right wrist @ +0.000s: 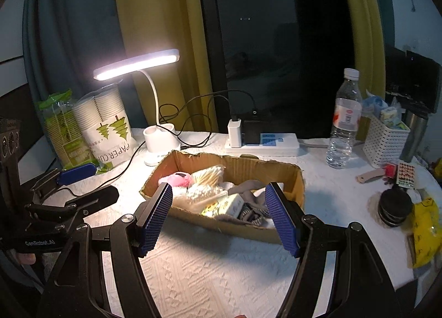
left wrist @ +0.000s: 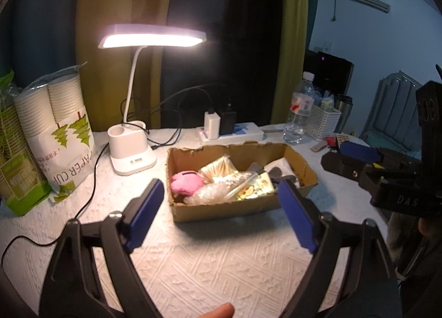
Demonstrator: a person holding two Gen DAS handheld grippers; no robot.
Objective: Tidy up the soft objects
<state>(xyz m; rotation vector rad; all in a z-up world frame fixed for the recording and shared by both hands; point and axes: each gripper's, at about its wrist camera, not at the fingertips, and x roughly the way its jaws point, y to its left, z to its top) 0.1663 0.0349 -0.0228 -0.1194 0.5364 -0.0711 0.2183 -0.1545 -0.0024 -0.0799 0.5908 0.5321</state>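
White textured tablecloth [left wrist: 210,262] under lit desk lamp [left wrist: 152,37], curtains [right wrist: 154,28] behind

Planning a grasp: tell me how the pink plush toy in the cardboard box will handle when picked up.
The pink plush toy looks fuzzy and rounded, so it is probably soft and will squash under the pads. It seems small, so likely light. It rests loose at the left end of the brown cardboard box, so it should lift free.

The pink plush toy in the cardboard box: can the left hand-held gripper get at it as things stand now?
Probably yes. The pink plush toy lies on top at the left end of the open cardboard box, uncovered. The left hand-held gripper is open and empty, before the box; only the low front wall lies between.
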